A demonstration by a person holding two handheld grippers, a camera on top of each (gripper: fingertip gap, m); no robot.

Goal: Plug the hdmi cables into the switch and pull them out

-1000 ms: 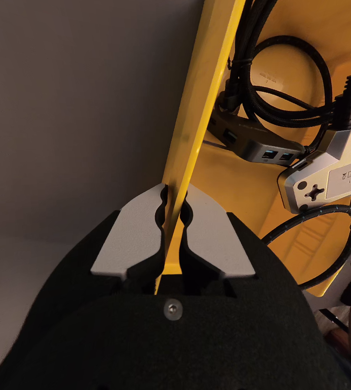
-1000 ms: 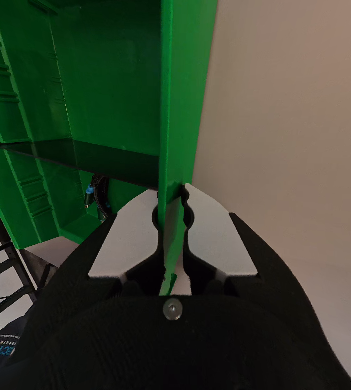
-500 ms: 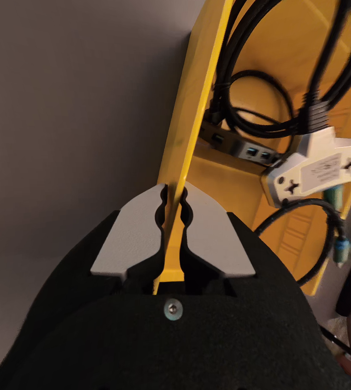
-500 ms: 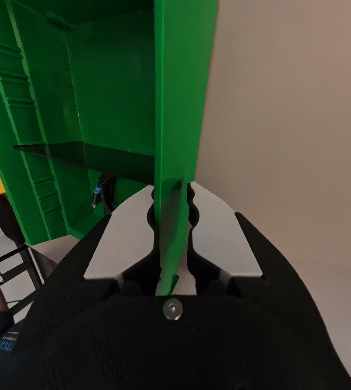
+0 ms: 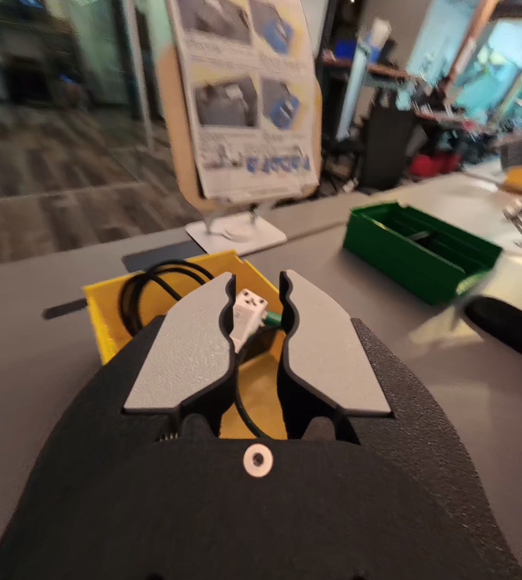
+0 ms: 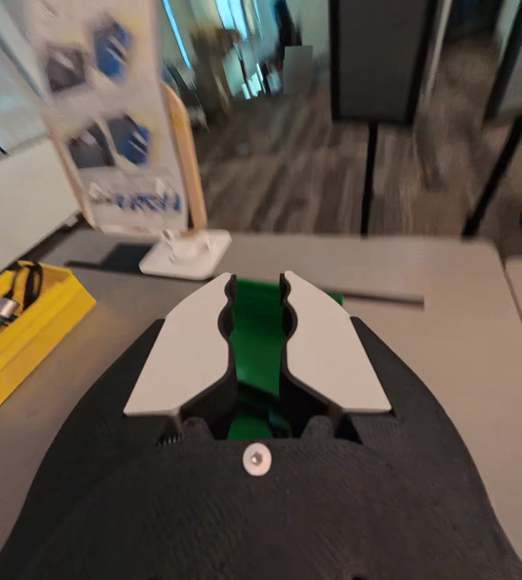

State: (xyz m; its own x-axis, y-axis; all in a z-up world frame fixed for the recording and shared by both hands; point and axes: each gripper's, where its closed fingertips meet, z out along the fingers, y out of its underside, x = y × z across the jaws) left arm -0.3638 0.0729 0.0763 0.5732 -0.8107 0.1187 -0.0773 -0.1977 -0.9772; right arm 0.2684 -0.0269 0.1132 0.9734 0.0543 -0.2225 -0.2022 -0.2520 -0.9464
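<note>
The yellow bin (image 5: 102,301) stands on the grey table and holds coiled black HDMI cables (image 5: 134,288), the silver-white switch (image 5: 248,309) and a green-tipped plug (image 5: 270,318). My left gripper (image 5: 256,276) is open just above and behind the bin, and its pads touch nothing. The yellow bin also shows at the left of the right wrist view (image 6: 33,329), with the switch (image 6: 0,309) inside. My right gripper (image 6: 257,276) is open over the green bin (image 6: 256,314), with clear gaps between the pads and the plastic. The green bin also shows at the right of the left wrist view (image 5: 410,260).
A picture sign on a white base (image 5: 237,232) stands at the table's far edge, behind both bins; it also shows in the right wrist view (image 6: 187,254). A dark pad (image 5: 162,255) lies behind the yellow bin. Both views are motion-blurred. Across from one pair of fingers to the other is roughly 65 cm.
Both grippers were clamped on the bin walls, left on yellow and right on green. The right let go first, then the left. Both bins now sit on the table, and both views have swung to the room.
</note>
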